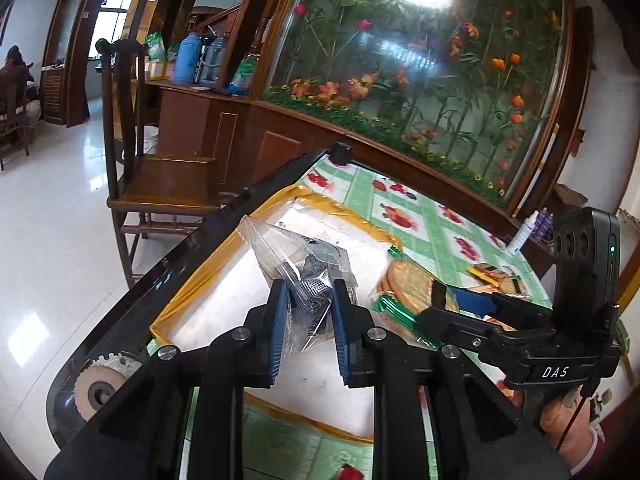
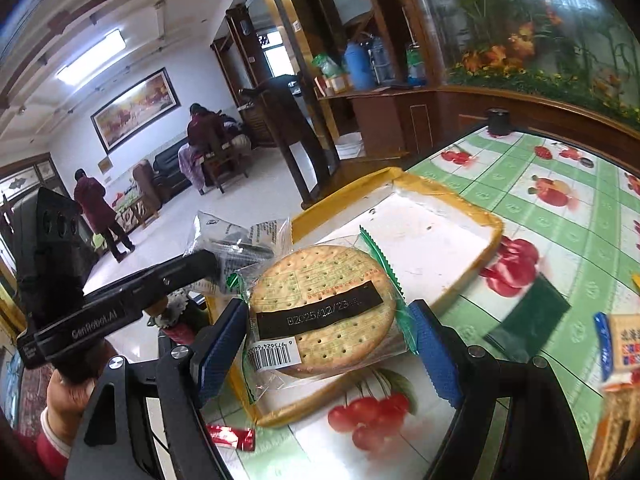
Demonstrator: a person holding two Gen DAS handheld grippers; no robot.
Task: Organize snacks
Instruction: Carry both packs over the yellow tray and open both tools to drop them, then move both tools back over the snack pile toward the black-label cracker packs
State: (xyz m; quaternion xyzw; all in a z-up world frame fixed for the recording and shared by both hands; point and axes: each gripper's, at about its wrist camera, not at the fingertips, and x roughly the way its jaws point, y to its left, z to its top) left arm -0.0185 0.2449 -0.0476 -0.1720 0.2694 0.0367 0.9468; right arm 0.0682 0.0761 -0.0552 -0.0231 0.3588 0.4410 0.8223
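My left gripper (image 1: 308, 304) pinches a clear snack bag (image 1: 304, 268) above the tray (image 1: 192, 280), frame centre. My right gripper (image 2: 328, 344) clamps the biscuit pack (image 2: 320, 312) over the tray's near edge. Below lies a green fruit-print tablecloth (image 2: 560, 216). A wooden chair (image 1: 160, 176) stands at left, a flower mural (image 1: 440, 80) behind.

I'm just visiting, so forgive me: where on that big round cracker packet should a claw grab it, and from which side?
Across the disc's opposite edges, from the near side, as the right claw does now. The cracker packet is a flat round with floppy green wrapper ends; squeezing its rim should hold better than the loose film.
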